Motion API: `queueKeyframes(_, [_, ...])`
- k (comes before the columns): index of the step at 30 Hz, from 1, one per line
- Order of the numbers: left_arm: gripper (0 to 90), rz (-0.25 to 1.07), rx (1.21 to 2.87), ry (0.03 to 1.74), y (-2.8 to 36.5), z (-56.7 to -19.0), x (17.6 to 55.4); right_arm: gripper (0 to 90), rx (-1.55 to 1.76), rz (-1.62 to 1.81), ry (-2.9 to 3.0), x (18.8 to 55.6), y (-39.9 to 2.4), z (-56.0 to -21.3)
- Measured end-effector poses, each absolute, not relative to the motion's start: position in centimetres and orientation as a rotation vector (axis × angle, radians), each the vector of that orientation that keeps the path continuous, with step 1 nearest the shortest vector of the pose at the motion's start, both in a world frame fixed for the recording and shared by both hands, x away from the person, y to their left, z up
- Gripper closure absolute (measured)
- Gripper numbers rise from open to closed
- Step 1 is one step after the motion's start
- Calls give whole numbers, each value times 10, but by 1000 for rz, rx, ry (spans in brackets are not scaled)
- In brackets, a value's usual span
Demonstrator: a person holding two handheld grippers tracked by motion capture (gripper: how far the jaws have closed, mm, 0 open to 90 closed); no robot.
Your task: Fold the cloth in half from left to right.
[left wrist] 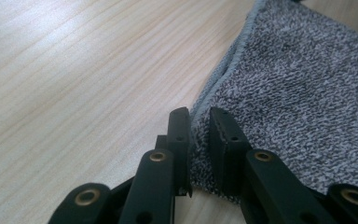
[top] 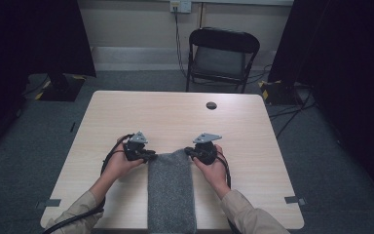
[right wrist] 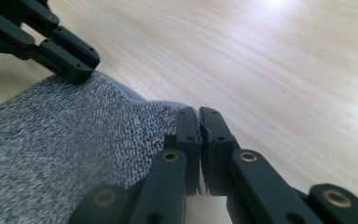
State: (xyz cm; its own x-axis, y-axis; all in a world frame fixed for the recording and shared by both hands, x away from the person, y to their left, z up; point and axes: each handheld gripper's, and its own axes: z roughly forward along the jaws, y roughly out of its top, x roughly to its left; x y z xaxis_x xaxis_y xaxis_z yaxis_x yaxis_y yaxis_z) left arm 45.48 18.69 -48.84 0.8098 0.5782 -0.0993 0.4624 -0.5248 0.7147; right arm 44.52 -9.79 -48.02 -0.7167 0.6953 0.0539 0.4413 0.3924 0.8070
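**The towel could slip out of one corner**

A grey towel (top: 171, 187) lay on the near middle of the tabletop (top: 126, 112), with its near end hanging over the near edge. The left hand-held gripper (top: 148, 155) was at the far left corner. Its jaws were nearly closed, with a fold of towel pinched between them. The right hand-held gripper (top: 190, 152) was at the far right corner. Its jaws were shut tight, but only on the very tip of the cloth. That thin bite looked weak. If both hands lifted or pulled, the right corner might pop free. Then the towel would droop, twist, or slide off the near edge.
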Motion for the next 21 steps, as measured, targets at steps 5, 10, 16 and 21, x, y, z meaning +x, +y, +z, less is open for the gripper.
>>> queueKeyframes(5, [815,194,2168,791,194,-484,455,862,963,1207,2385,454,-93,-485])
queueKeyframes(10, [742,205,2155,817,203,-484,455,800,942,1216,2392,458,-91,-494])
queueKeyframes(16, [563,201,2103,895,211,-481,453,680,911,1218,2403,461,-82,-491])
queueKeyframes(21, [638,171,2117,893,207,-482,452,667,897,1203,2412,467,-79,-495])
